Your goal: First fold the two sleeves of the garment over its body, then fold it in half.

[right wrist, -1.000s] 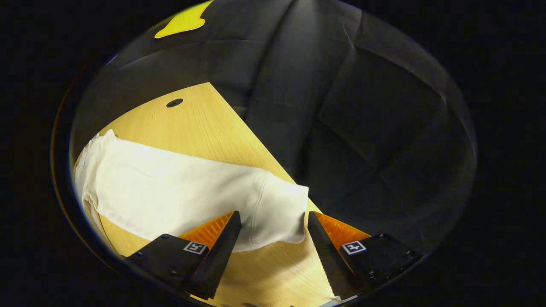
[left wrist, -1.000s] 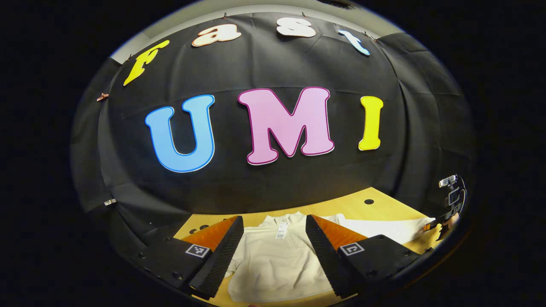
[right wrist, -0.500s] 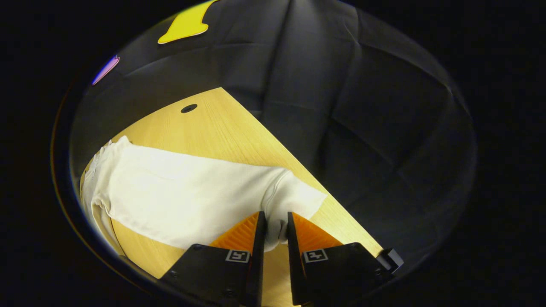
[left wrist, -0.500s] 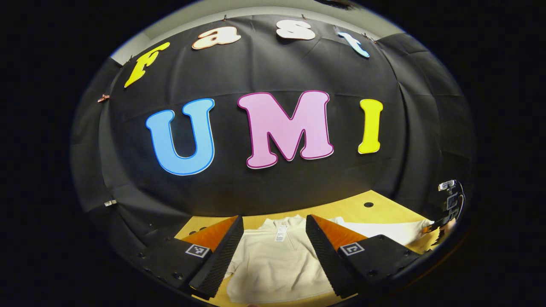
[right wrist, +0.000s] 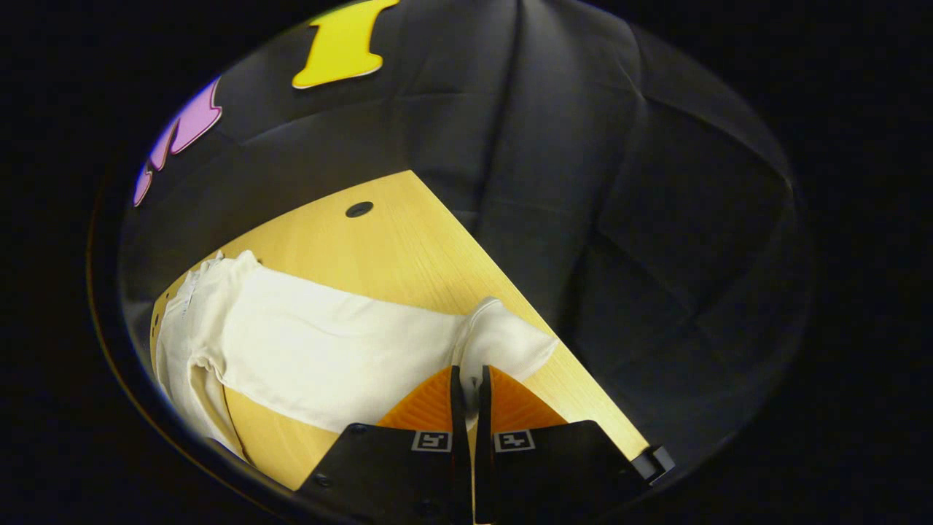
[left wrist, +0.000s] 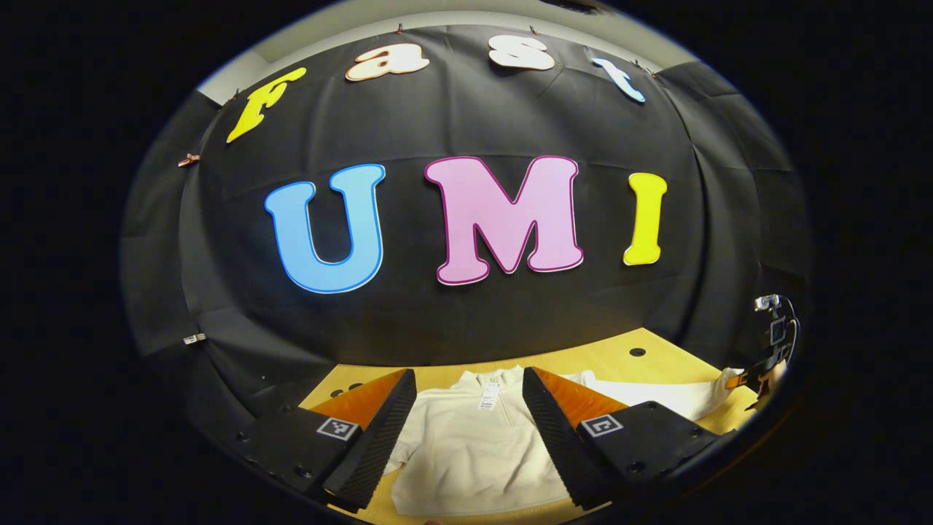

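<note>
Pinching the cuff end of the sleeve (right wrist: 342, 357), the right gripper (right wrist: 469, 386) has its two orange-faced fingers (right wrist: 430, 401) pressed nearly together, a thin fold of cream cloth caught between them. Past the fingertips the cuff bulges up off the wooden surface (right wrist: 393, 233) close to its right edge, and the rest of the sleeve runs away to the left, lying flat, to join the body of the garment (right wrist: 175, 343) at the far left of the right gripper view. A dark round hole (right wrist: 358, 209) sits in the wood beyond the sleeve, with the black cloth wall behind.

In the left gripper view, the left gripper (left wrist: 469, 394) has its fingers (left wrist: 386, 423) spread wide apart with nothing between them, poised over the garment (left wrist: 466, 459), which lies on the surface (left wrist: 619, 364) with its collar and a hanging tag toward the wall. The sleeve (left wrist: 656, 397) stretches off to the right; at its far end a small orange and black shape is probably the right gripper (left wrist: 751, 379), though it is too tiny and warped at the rim to be sure.
</note>
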### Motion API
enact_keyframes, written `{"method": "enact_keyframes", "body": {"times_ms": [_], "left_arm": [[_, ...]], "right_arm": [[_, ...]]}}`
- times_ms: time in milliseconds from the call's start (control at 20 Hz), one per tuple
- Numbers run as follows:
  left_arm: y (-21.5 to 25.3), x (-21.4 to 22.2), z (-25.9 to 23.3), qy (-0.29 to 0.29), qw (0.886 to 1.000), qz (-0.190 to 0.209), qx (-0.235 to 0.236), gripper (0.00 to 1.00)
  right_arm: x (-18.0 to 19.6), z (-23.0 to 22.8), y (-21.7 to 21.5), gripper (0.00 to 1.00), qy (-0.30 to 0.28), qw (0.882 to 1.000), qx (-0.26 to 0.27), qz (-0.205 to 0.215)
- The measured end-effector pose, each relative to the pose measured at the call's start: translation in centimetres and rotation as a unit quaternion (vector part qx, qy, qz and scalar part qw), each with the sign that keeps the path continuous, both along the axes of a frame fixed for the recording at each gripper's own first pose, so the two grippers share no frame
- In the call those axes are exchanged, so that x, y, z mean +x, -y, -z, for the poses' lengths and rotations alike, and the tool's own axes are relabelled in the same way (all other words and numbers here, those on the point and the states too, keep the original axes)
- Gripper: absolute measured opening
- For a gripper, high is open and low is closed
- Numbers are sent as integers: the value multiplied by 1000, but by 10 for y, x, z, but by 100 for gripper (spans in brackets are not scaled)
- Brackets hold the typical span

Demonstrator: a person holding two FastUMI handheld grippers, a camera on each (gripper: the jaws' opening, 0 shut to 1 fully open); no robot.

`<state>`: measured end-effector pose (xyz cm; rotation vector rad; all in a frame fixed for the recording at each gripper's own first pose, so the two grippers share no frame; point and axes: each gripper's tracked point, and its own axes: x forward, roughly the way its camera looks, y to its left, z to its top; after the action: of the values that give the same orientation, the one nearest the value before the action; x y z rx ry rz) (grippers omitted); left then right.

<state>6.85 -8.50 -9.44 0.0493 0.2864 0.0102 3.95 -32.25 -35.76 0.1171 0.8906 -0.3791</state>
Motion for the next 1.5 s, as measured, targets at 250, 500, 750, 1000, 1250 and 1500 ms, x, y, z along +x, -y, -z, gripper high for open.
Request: {"method": "enact_keyframes", "body": {"times_ms": [250, 500, 750, 1000, 1250, 1500], "left_arm": [[-18, -6, -6, 11, 1000, -17, -12, 95], [-46, -17, -7, 17, 999, -39, -26, 95], [-78, -29, -9, 25, 997, -64, -30, 95], [-110, -42, -8, 32, 994, -94, -39, 95], [-145, -55, -4, 33, 990, -128, -39, 95], [-184, -67, 0, 34, 985, -162, -38, 95]], "right_arm": [[50, -54, -44, 6, 45, 998, -1, -42], [101, -112, -93, 6, 92, 991, -2, -94], [150, -165, -172, 6, 134, 974, -11, -180], [191, -200, -287, 6, 165, 945, -3, -282], [210, -202, -399, 6, 172, 917, 18, -359], [214, -178, -503, 6, 158, 894, 35, -417]]}}
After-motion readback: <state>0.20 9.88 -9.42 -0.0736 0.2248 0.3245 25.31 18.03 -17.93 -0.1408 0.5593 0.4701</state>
